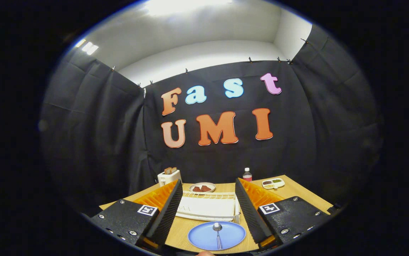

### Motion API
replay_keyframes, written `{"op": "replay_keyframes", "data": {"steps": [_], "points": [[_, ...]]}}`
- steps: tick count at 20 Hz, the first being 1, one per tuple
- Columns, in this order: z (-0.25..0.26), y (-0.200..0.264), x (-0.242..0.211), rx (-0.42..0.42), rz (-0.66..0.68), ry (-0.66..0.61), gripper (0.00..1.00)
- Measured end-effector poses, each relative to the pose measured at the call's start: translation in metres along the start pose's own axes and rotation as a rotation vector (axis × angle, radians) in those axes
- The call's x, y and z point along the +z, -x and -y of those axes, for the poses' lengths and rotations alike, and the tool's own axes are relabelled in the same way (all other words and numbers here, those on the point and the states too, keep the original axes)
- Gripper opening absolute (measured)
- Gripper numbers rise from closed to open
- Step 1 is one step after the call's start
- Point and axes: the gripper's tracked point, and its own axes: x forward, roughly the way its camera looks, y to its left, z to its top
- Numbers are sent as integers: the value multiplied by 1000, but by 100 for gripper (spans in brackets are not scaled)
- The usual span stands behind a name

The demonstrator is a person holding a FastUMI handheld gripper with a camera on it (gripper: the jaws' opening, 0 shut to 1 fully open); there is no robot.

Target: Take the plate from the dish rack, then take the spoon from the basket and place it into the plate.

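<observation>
Wooden table (pixel 304 195) under the claw (pixel 208 199), whose fingers are spread wide, gripping nothing. Beyond them, left to right: toaster (pixel 168 176), small plate (pixel 202 187), bottle (pixel 247 175), divided dish (pixel 273 183). Between them sit the dish rack (pixel 208 208) and blue plate (pixel 232 236) with the spoon (pixel 218 233) in it.

Bench (pixel 298 195): pale wood-grain surface, smooth and matt. Plate (pixel 204 239): smooth, softly glossy, plastic-looking. Spoon (pixel 218 233): polished metal that caught the light. Dish rack (pixel 208 208): thin coated wire above a smooth tray. Booth wall (pixel 94 142): matt, creased cloth. Hand-held gripper (pixel 208 206), fingers spread apart: ridged inner faces and rough, grainy housings with shiny metal screws.
</observation>
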Motion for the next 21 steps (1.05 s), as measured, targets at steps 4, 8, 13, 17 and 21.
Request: {"op": "replay_keyframes", "data": {"steps": [4,8,13,17,21], "points": [[0,11,-14,-21,-3,44,90],[-16,13,-17,2,7,89,90],[-22,14,-17,-13,27,125,90],[-21,15,-9,-26,53,127,91],[-22,17,-2,-28,89,140,91]]}}
